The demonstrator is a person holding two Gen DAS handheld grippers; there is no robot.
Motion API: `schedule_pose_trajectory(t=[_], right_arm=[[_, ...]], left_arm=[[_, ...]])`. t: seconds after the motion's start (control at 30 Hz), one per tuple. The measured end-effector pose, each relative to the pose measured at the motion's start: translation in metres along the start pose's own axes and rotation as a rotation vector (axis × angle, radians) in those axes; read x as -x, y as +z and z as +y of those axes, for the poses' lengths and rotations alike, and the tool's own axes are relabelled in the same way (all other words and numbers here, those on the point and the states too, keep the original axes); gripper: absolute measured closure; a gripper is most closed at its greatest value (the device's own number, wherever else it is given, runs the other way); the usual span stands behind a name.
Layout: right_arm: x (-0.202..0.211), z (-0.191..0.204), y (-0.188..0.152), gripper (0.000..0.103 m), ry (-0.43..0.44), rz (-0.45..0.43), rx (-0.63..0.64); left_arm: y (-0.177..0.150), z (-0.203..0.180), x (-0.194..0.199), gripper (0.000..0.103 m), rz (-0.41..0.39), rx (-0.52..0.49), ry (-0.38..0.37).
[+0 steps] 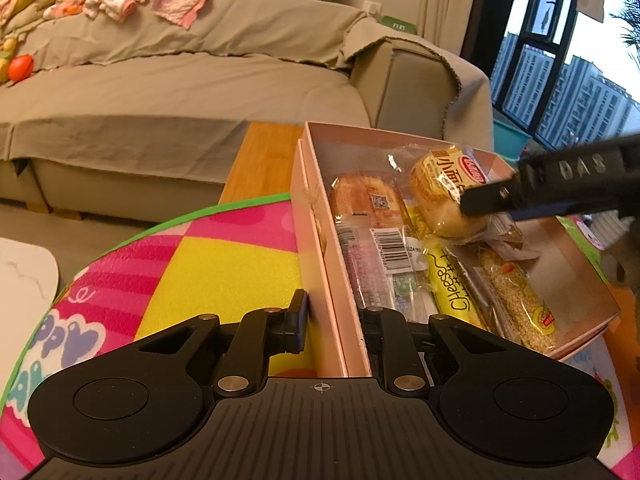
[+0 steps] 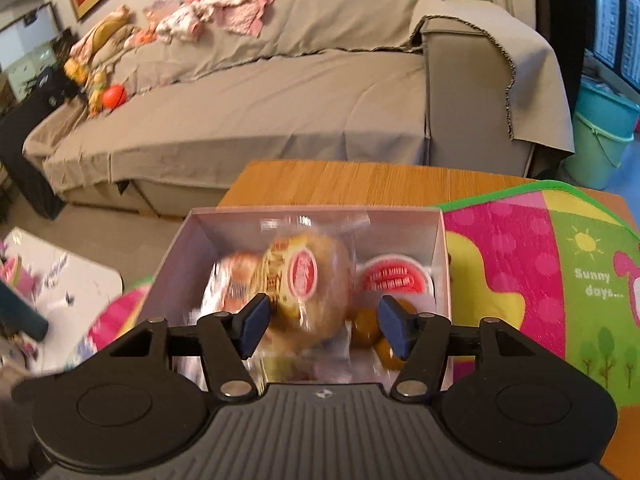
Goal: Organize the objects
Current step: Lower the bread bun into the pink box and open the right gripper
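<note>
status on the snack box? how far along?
Done: several wrapped snacks lie in the pink box. In hand: left gripper clamps the box wall; right gripper is around the wrapped bun over the box, jaws apart. Left: settling the bun.

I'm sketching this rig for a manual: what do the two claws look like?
Both are matte black. The left claw has a ribbed base, round side bulges, silver rivets and black fingers. The right claw matches, with dark blue pads; raised letters show along its side.

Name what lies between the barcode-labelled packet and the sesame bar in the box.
In the box, a yellow packet marked Cheese lies between the barcode-labelled packet and the sesame bar; the left wrist view shows it.
</note>
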State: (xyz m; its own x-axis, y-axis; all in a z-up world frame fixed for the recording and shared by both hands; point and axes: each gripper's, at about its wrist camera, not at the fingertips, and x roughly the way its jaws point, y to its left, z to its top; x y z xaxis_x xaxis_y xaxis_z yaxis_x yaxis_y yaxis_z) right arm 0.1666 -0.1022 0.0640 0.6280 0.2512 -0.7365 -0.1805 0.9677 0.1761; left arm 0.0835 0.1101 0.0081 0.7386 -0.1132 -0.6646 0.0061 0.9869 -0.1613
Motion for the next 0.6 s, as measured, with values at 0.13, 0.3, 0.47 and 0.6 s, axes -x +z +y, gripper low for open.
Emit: schedule_pose_trajectory(t=[0.13,0.3,0.47,0.6], right_arm=[[0.011,0.002,-0.007,0.042,-0.021,-0.011,0.024],[0.03,0.009,-0.011,0.042,-0.058,-0.078,0.087],[0.031,0.015,0.0,0.042,-0.054,-0.125,0.099],[0.009,0.029,0.009,0.042,-0.045,-0.105,0.128]], left_arm=[[0.0,0.0,0.0,0.084,0.0,0.002,0.001],[0.0,0.0,0.0,0.084,0.0,0.002,0.001],[0.0,0.0,0.0,0.083,0.0,0.0,0.001],[0.0,0.0,0.0,0.083,0.0,-0.002,-0.002]])
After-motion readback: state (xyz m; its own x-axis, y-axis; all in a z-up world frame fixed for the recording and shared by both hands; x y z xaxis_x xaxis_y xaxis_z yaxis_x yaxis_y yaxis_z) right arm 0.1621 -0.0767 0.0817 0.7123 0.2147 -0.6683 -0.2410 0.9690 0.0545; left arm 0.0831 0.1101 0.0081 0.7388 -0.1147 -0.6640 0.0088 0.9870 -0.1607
